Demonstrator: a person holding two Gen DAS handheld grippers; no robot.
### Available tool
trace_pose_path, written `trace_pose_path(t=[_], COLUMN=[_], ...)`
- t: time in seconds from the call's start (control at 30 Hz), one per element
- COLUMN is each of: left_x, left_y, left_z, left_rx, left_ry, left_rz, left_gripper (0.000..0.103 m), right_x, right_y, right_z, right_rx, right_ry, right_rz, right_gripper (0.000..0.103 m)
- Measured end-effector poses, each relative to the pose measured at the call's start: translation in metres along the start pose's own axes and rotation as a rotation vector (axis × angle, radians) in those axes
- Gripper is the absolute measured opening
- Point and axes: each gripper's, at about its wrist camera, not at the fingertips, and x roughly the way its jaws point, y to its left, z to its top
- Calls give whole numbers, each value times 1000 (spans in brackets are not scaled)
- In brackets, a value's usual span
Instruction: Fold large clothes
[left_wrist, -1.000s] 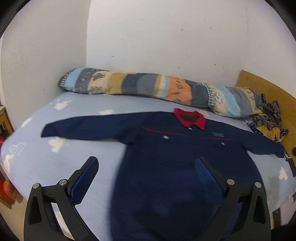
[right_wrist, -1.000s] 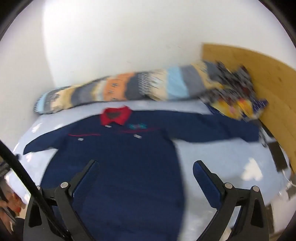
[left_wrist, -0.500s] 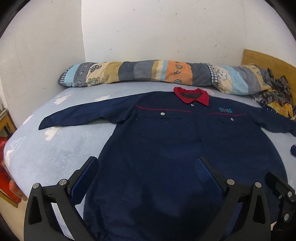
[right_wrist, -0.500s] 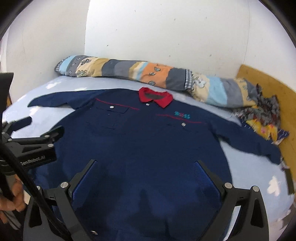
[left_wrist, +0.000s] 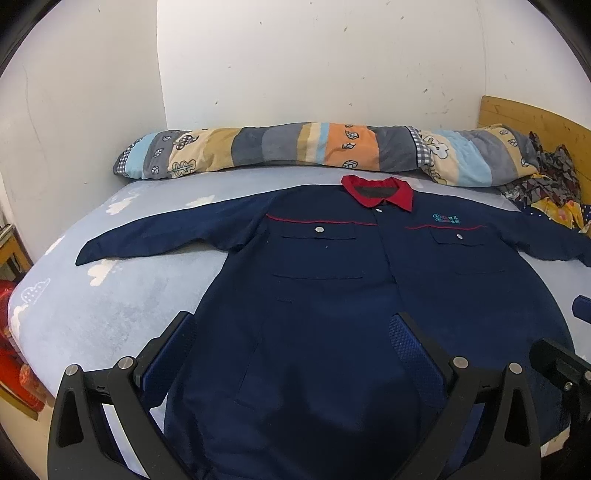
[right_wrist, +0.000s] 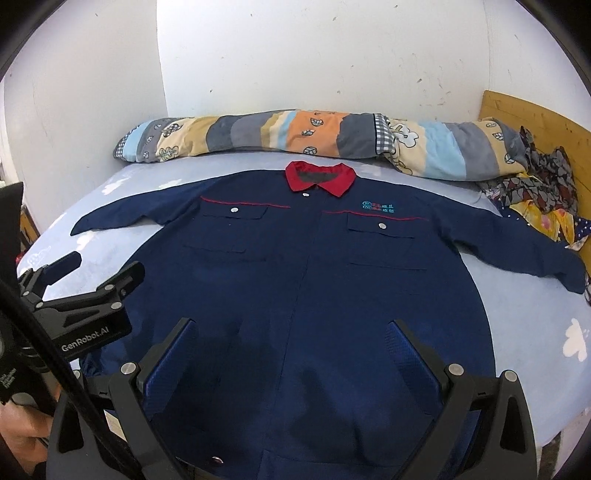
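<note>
A large navy work jacket (left_wrist: 332, 295) with a red collar (left_wrist: 378, 192) lies flat and face up on the bed, both sleeves spread out sideways. It also shows in the right wrist view (right_wrist: 306, 280). My left gripper (left_wrist: 291, 332) is open and empty, above the jacket's lower left part. My right gripper (right_wrist: 288, 336) is open and empty, above the jacket's lower middle. The left gripper also shows at the left of the right wrist view (right_wrist: 107, 273), open. Part of the right gripper shows at the right edge of the left wrist view (left_wrist: 561, 365).
The bed has a light blue sheet with white clouds (left_wrist: 110, 306). A long striped rolled quilt (left_wrist: 314, 151) lies along the white wall. Crumpled patterned clothes (right_wrist: 539, 192) are heaped at the right by a wooden headboard (right_wrist: 535, 118). A red object (left_wrist: 11, 354) stands left of the bed.
Both grippers have swung to face the jacket squarely and moved closer over its lower part. Both stayed open. The jacket has not moved.
</note>
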Motion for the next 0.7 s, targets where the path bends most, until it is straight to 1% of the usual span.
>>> trace_pose_path(t=[0.07, 0.13, 0.17, 0.2, 0.23, 0.27, 0.3, 0.4, 0.5, 0.57, 0.6, 0.63, 0.67, 0.7], left_x=[-1, -2, -3, -3, -4, -4, -4, -4, -5, -5, -5, -6, -6, -5], left_y=[1, -1, 0, -1, -1, -1, -3, -3, -4, -5, -5, -5, -5, -5], left_z=[0, 1, 2, 2, 2, 2, 2, 1, 2, 2, 1, 1, 0, 1], left_rx=[4, 10, 13, 14, 16, 16, 16, 16, 17, 21, 24, 26, 28, 31], left_ry=[2, 0, -2, -4, -6, -8, -8, -9, -14, -17, -18, -20, -20, -21], left_rz=[3, 3, 6, 8, 8, 9, 11, 15, 17, 16, 18, 20, 20, 20], left_gripper=[103, 103, 103, 103, 103, 103, 103, 103, 103, 103, 103, 103, 103, 103], right_x=[2, -10, -15, -16, -22, -22, -25, -25, -27, -24, -21, -24, -20, -22], right_y=[-22, 20, 27, 9, 25, 11, 15, -14, -9, -12, -20, -15, -22, -19], right_z=[-12, -11, -9, -14, -13, -7, -8, -10, -11, -13, -15, -15, -15, -15], right_rx=[-36, -32, -35, -47, -44, -42, -45, -66, -71, -69, -74, -73, -75, -73], right_ry=[-5, -2, 1, -2, -4, 5, 5, 10, 12, 9, 7, 9, 10, 11], right_rz=[30, 24, 27, 42, 38, 44, 47, 73, 73, 73, 76, 77, 78, 77], right_gripper=[103, 103, 103, 103, 103, 103, 103, 103, 103, 103, 103, 103, 103, 103])
